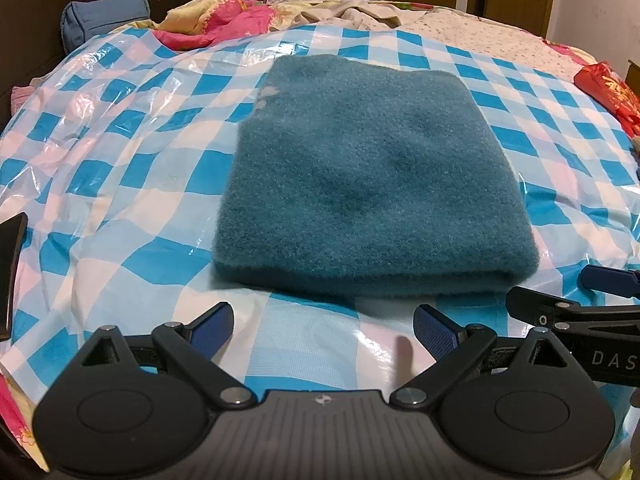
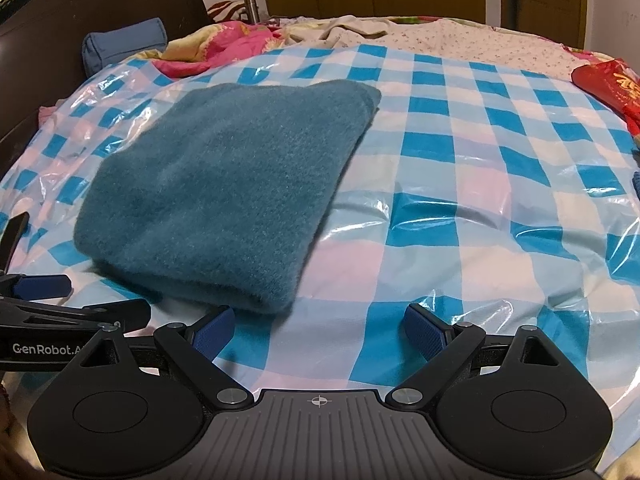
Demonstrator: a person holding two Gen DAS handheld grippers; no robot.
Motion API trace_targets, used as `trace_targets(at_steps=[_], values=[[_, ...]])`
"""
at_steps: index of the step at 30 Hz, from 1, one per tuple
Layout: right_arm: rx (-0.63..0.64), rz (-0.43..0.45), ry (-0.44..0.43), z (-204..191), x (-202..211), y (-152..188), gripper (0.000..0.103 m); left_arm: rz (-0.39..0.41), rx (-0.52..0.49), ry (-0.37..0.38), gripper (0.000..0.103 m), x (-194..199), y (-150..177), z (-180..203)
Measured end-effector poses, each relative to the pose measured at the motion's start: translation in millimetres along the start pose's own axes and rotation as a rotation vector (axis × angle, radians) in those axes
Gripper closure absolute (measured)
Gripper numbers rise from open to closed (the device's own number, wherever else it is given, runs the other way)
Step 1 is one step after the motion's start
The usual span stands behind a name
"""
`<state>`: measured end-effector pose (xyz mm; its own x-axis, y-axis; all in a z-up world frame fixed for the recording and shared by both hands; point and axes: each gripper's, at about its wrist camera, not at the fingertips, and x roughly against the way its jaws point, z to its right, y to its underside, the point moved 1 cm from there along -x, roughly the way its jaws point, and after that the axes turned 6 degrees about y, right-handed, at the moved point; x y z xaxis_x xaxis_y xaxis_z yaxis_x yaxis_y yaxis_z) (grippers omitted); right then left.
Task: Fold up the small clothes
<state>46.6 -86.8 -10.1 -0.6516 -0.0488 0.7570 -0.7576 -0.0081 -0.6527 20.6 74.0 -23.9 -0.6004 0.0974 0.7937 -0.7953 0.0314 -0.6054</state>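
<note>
A teal fuzzy garment (image 1: pixel 368 168) lies folded into a thick rectangle on the blue-and-white checked plastic sheet (image 1: pixel 120 160). Its folded edge faces me. My left gripper (image 1: pixel 324 326) is open just short of that near edge, nothing between its blue pads. In the right wrist view the same garment (image 2: pixel 224 200) sits to the left, and my right gripper (image 2: pixel 318 326) is open over bare sheet (image 2: pixel 460 200) beside the garment's near right corner. Each gripper shows at the side of the other's view: the right gripper (image 1: pixel 560 300) and the left gripper (image 2: pixel 76 296).
A blue bolster pillow (image 1: pixel 104 16) and crumpled pink floral bedding (image 1: pixel 224 16) lie at the head of the bed. A red bag (image 1: pixel 612 92) sits at the right edge. A dark headboard (image 2: pixel 100 12) runs along the left; wooden wardrobe doors stand behind.
</note>
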Motion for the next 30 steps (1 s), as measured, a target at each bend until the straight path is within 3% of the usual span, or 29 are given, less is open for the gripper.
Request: trace_targets(at_steps=[30], values=[[0.001, -0.003, 0.024, 0.0, 0.0, -0.7, 0.010, 0.007, 0.002, -0.003, 0.000, 0.9, 1.2, -0.9]])
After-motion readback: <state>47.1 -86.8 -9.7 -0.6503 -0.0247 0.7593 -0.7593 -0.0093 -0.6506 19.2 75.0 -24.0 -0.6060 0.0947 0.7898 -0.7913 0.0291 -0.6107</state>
